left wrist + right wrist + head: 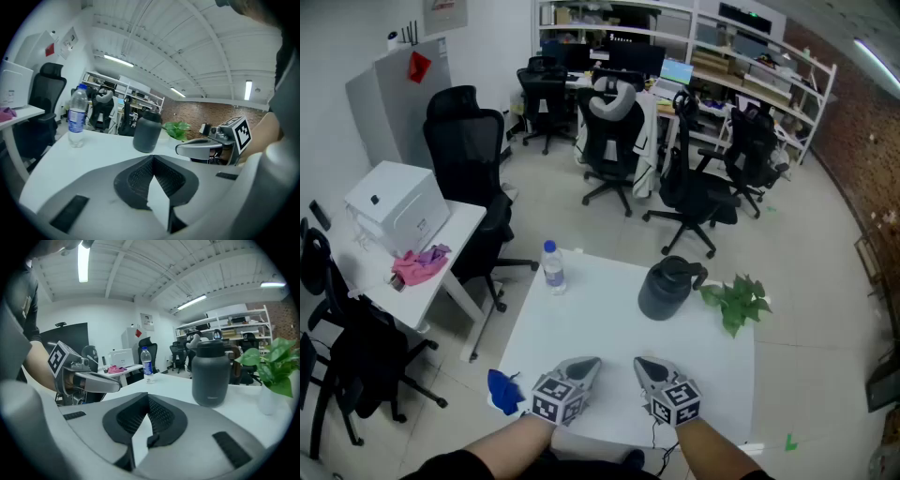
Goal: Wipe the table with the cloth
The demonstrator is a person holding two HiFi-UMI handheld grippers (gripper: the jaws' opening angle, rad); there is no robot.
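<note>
**A:** What do we have nearest us?

**B:** Our two hands hold the grippers above the near edge of the white worktop [609, 328]. The left gripper [587, 364] has its fingers [136, 176] pressed together with nothing between them. The right gripper [646, 365] looks the same to us, with its fingers [161, 414] closed on nothing. The two sit side by side without touching, both tipped a little downward.

**A:** And where do we see the cloth?

**B:** The blue cloth [502, 391] lies crumpled at the near left corner of the worktop. It is just beside the left gripper and outside its fingers.

**A:** What do we find further out?

**B:** A clear water bottle [553, 267] with a blue cap stands upright near the left edge. Toward the far side a dark jug [667, 289] with a handle stands upright. A small leafy plant [736, 302] sits just to its right.

**A:** And beyond the worktop?

**B:** On our left we see a side desk [455, 246] carrying a white box [398, 206] and a pink cloth [419, 265]. Black office chairs [614, 141] stand on the floor, and shelving [750, 56] lines the back wall.
</note>
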